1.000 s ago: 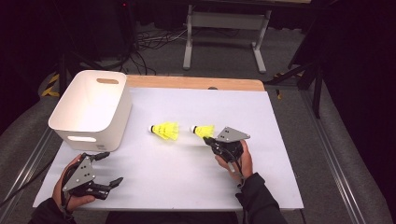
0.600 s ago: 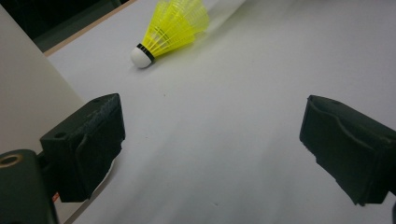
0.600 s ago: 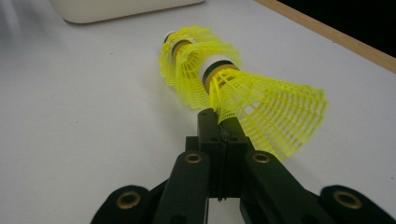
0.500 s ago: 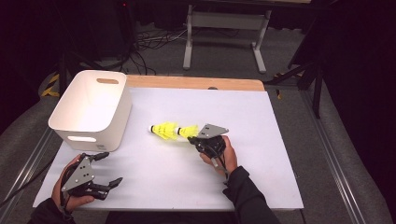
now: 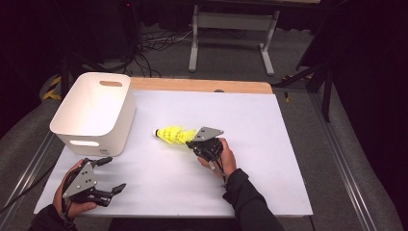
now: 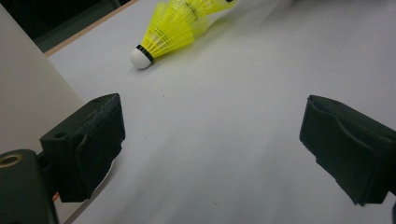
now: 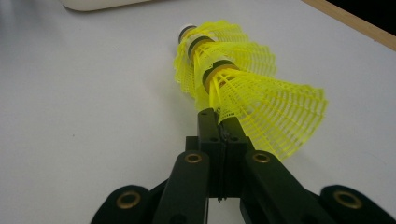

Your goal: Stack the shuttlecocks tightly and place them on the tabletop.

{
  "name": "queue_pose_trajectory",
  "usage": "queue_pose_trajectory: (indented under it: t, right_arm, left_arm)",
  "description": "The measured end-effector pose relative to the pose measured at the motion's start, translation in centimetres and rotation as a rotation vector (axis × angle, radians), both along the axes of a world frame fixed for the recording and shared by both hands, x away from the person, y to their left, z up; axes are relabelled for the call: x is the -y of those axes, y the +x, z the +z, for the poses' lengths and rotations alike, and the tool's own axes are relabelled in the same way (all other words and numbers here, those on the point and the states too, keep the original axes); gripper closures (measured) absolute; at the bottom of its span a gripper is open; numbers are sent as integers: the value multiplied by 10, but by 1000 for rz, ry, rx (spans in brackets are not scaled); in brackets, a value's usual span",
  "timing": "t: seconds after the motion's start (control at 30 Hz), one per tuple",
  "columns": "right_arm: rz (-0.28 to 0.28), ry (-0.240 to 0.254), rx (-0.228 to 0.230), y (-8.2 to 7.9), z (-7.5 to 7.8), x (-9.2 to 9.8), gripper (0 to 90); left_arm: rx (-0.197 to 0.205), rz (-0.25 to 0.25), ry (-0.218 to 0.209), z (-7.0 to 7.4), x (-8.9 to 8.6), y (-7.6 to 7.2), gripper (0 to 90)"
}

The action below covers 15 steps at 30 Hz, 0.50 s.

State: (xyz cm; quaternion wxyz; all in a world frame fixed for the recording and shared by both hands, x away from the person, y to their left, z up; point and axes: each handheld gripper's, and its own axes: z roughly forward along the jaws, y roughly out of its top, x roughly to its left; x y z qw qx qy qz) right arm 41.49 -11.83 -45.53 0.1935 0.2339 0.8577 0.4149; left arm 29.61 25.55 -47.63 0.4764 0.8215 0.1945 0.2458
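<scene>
A yellow shuttlecock is pinched by the edge of its mesh skirt in my right gripper, jaws shut on it. Its nose is pushed into the skirt of a short nested stack of yellow shuttlecocks with a white cork tip, lying on the white table. From above, the stack lies mid-table, with the right gripper just right of it. My left gripper rests open at the near left, nothing between its jaws. Its own view shows the left gripper with the stack far ahead.
A white bin with handle cut-outs stands at the left, close beyond the left gripper; its wall fills the left of that gripper's view. The white table sheet ends in a wooden strip at the far edge.
The right gripper carried its shuttlecock leftward across the table until it met the lying stack and nested into it. The left gripper stayed put.
</scene>
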Motion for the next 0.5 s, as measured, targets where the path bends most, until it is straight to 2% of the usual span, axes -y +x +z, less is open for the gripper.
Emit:
queue_pose_trajectory:
  t: [0.23,0.5]
  right_arm:
    - [7,-5,-4,4,0,-4,900]
    - [31,-27,-5,5,1,-14,900]
  left_arm:
    - [-5,-1,-4,0,0,0,75]
    - [-3,-6,10,-1,1,0,75]
